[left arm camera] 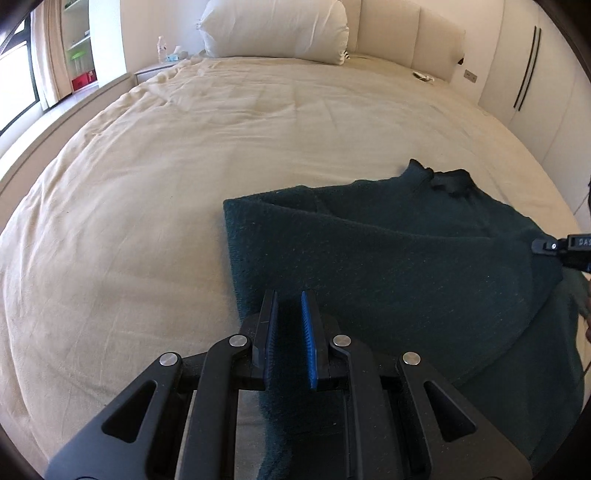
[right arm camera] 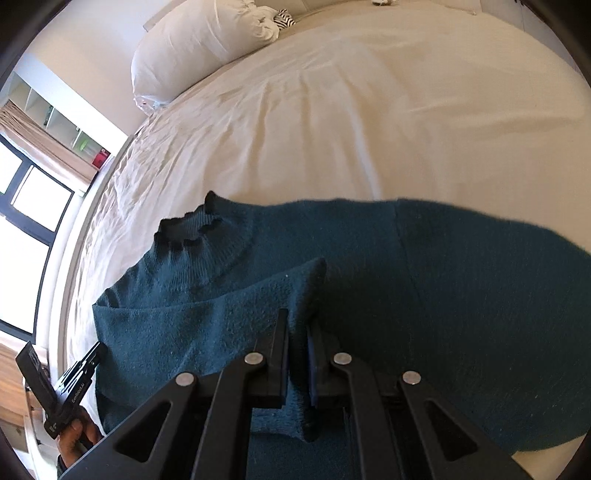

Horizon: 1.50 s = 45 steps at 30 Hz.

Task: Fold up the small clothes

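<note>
A dark teal knit sweater [left arm camera: 388, 254] lies on the cream bed sheet [left arm camera: 166, 184], its collar toward the pillows. My left gripper [left arm camera: 290, 299] is shut on a fold of its near edge, fabric between the blue pads. In the right wrist view the sweater [right arm camera: 443, 295] fills the lower half, collar at left. My right gripper [right arm camera: 297, 317] is shut on a raised fold of the sweater. The right gripper's tip [left arm camera: 545, 245] shows at the right edge of the left wrist view, on the sweater. The left gripper [right arm camera: 79, 365] shows at lower left of the right wrist view.
A white pillow [left arm camera: 277, 29] and padded headboard [left arm camera: 417, 40] stand at the bed's far end. A window [left arm camera: 14, 81] and shelves are to the left, white wardrobe doors [left arm camera: 535, 92] to the right. A nightstand with a bottle [left arm camera: 160, 48] is beside the pillow.
</note>
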{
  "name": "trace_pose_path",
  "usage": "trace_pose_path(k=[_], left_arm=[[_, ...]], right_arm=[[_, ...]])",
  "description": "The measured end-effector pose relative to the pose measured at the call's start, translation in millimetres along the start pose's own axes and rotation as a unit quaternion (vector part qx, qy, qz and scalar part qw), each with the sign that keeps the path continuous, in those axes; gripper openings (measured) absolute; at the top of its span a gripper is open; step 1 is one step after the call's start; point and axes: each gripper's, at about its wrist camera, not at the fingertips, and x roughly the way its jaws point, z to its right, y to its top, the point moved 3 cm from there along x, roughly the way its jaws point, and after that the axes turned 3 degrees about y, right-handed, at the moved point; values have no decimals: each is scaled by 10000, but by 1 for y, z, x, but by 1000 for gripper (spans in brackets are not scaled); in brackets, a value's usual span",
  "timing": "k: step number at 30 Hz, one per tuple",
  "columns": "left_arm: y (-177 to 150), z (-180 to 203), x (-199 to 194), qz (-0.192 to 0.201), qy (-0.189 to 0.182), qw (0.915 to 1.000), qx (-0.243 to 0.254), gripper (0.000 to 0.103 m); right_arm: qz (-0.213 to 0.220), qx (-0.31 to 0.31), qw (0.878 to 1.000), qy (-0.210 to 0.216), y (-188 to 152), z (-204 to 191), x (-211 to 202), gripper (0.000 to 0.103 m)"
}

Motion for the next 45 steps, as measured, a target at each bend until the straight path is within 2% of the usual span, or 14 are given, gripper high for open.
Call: trace_pose_path(k=[4,13,19,23,25,29,30,31,32,34,37,42,44,45], left_arm=[[-3,3,3,30,111,9999,121,13],[-12,-8,8,141,533,9985,20,13],[-14,-15,13,44,590,9982,-26,13],[-16,-17,12,63,591,9982,-42,13],[-19,-15,11,71,646,9979,-17,13],[-20,-11,10,70,697,9975,18,13],[-20,-11,10,65,660,9978,-10,13],[-20,-11,10,58,627,9980,-31,13],[-20,-11,10,50,602,9982,-39,13],[-19,-11,11,30,601,9982,-31,14],[-18,-12,7,42,633,9979,-96,14],[-18,-19,-18,169,236,9966,-769,14],[-17,-14,-28,250,30,9959,-871,15],[-16,-11,-34,303,-124,9950,-943,22]], right_arm=[[239,-389,9989,-34,5,-13,-12,8],[32,-46,9998,-197,1,11,11,10],[59,-129,9990,-428,1,12,8,29],[610,145,9934,-957,-1,18,-27,43],[877,117,9954,-361,-9,2,-43,43],[119,-344,9963,781,-32,-28,-13,51],[-129,-287,9973,664,-36,-21,2,47],[-170,-21,9975,683,-37,-6,11,29],[-69,308,9957,870,-37,10,8,20],[46,865,9901,1108,-37,37,-5,20],[683,1070,9914,315,-47,79,-54,56],[1869,2287,9553,168,-89,183,-156,61],[2228,2992,9278,9,-113,237,-189,63],[2418,3517,9043,-24,-130,273,-206,63]])
